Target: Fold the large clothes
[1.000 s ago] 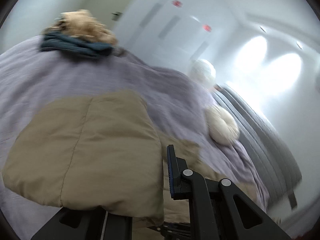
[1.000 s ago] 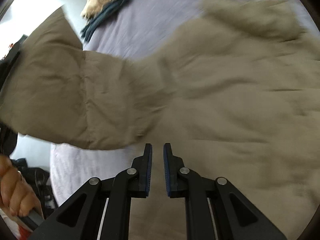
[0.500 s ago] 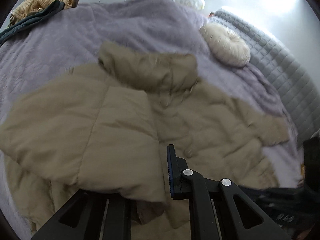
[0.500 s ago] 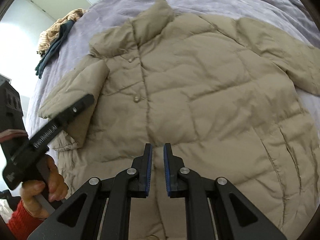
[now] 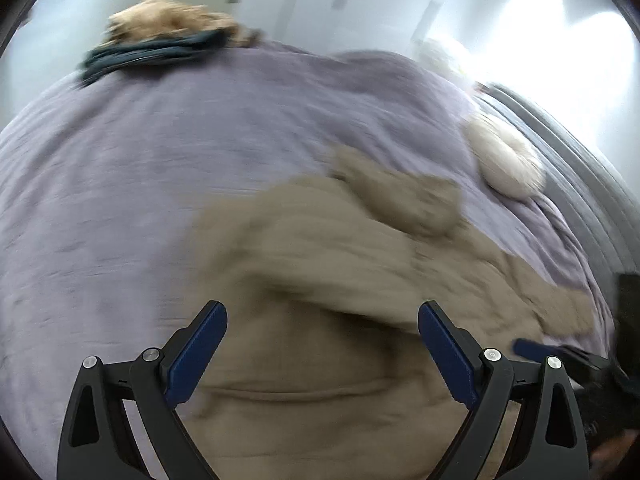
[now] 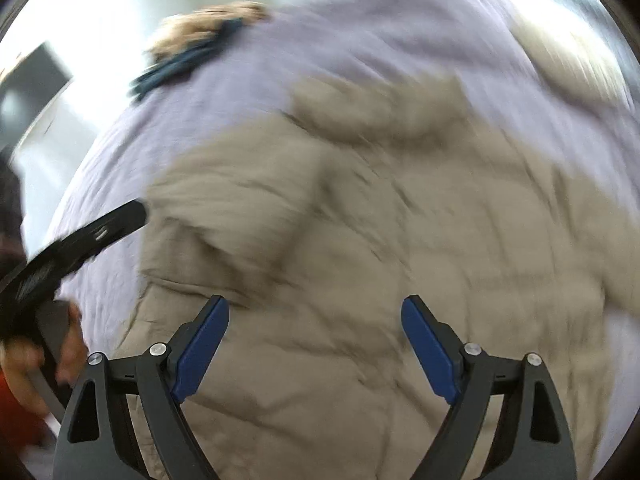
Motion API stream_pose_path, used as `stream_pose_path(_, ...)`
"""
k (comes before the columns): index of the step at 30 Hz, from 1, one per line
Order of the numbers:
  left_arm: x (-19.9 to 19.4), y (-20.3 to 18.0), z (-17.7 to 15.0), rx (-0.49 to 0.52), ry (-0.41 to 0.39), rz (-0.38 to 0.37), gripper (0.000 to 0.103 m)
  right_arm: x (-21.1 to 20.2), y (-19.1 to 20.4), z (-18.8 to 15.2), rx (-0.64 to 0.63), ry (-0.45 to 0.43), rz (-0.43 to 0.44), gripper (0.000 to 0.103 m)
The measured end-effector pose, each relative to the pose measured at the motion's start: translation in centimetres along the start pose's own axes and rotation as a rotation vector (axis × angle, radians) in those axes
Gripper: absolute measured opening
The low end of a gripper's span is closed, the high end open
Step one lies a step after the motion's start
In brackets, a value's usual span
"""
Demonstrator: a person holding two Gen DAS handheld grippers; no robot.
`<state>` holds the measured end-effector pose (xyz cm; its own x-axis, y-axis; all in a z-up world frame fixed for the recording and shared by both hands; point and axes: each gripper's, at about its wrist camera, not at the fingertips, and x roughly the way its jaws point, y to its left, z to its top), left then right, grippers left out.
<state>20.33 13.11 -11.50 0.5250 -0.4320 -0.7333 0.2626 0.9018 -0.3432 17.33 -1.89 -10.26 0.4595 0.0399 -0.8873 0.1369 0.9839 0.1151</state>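
- While both views are smeared by blur, the beige puffer jacket [image 6: 360,240] lies spread on the lavender bedspread [image 5: 140,168].
- Left gripper [image 5: 322,344]: its jaws have just been opening and stand wide apart over the jacket, nothing pinched between them.
- Right gripper [image 6: 316,344]: likewise just opened, fingers [image 6: 200,350] spread, empty.
- Heaped clothes [image 5: 168,40] sit at the bed's far edge; a cream round cushion [image 5: 504,160] is beside the grey headboard [image 5: 580,184].

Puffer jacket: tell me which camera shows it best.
The right wrist view: the tan puffer jacket fills most of the frame, collar to body, though blurred. The left wrist view shows only its collar end and one sleeve, smeared by motion.
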Motion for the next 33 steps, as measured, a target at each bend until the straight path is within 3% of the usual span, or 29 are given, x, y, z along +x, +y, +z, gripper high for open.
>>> stream_pose_path(7, 3.6, 9.3, 1.3, -0.301, 0.125, -0.131, 0.096, 3.9, 9.3, 2.7, -0.426, -0.08, -0.189, 0.09)
stream_pose_path(11, 7.0, 10.6, 2.1, -0.396, 0.174, -0.237, 0.096, 5.7, 9.3, 4.7, -0.438, -0.089, -0.214, 0.09)
stream_pose_path(13, 8.8, 10.3, 2.6, -0.391, 0.201, -0.271, 0.096, 5.6, 7.2, 5.9, -0.368, -0.111, -0.241, 0.09)
stream_pose_path(17, 11.0, 9.1, 3.7, -0.36, 0.207, -0.205, 0.096, 4.9, 1.3, 6.6, -0.159, -0.11, -0.27, 0.089)
stream_pose_path(18, 11.0, 8.9, 3.9, -0.356, 0.188, -0.188, 0.089, 4.8, -0.8, 6.6, -0.085, -0.092, -0.256, 0.089)
stream_pose_path(19, 10.8, 8.6, 4.1, -0.347, 0.156, -0.18, 0.078, 4.7, -2.6, 6.5, -0.019, -0.074, -0.233, 0.087)
stream_pose_path(20, 10.6, 8.3, 4.4, -0.328, 0.139, -0.173, 0.041, 4.6, -4.4, 6.5, 0.051, -0.055, -0.194, 0.07)
stream_pose_path(21, 10.5, 8.0, 4.6, -0.312, 0.141, -0.169, 0.022, 4.6, -6.5, 6.2, 0.137, -0.029, -0.139, 0.057)
stream_pose_path(22, 10.2, 7.4, 4.7, -0.281, 0.132, -0.161, 0.022, 4.9, -8.9, 5.7, 0.241, 0.01, -0.086, 0.027)
stream_pose_path(23, 9.6, 6.8, 4.9, -0.247, 0.109, -0.136, 0.022, 5.2, -10.5, 5.3, 0.318, 0.04, -0.052, 0.017)
stream_pose_path(26, 8.4, 6.0, 5.1, -0.177, 0.07, -0.057, 0.022, 5.9, -14.5, 3.3, 0.516, 0.06, 0.058, 0.011)
stream_pose_path(30, 10.5, 7.8, 4.7, -0.199, 0.134, 0.046, 0.022, 8.1, -16.7, 0.5, 0.686, 0.124, 0.111, 0.01)
stream_pose_path(33, 9.9, 7.9, 5.0, -0.2, 0.12, 0.086, 0.022, 7.3, -15.9, -0.2, 0.664, 0.142, 0.121, 0.01)
